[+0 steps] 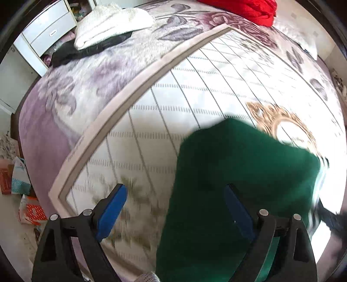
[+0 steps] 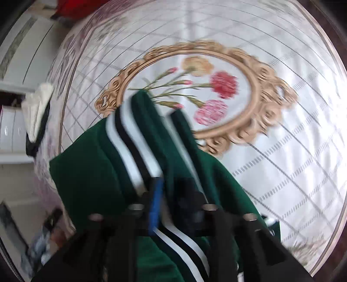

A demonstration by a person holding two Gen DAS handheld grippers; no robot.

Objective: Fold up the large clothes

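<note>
We see a dark green garment [image 1: 243, 177] lying on a white quilted bedspread [image 1: 195, 86] with a grid pattern, and our two grippers hang over it, both pointing steeply down. In the left wrist view the garment is a broad, plain green slab whose long axis runs from the bottom edge of the picture up and to the right, ending near the gold medallion [image 1: 279, 121] printed on the spread. Our left gripper [image 1: 175, 212] has its blue pads [image 1: 112, 208] spread wide: one is over bare bedspread, the other over the green cloth, and nothing is pinched between them. In the right wrist view the garment carries white and black stripes [image 2: 132, 147] that run along its length, from our right gripper [image 2: 171, 195] up toward the floral medallion [image 2: 195, 91], where its far tip overlaps the ring. The right fingers stand partly apart over the striped band; the blur keeps us from telling whether they press on the cloth. A white folded pile [image 1: 108, 21] and a red cloth [image 1: 245, 8] lie well away on the bed.
</note>
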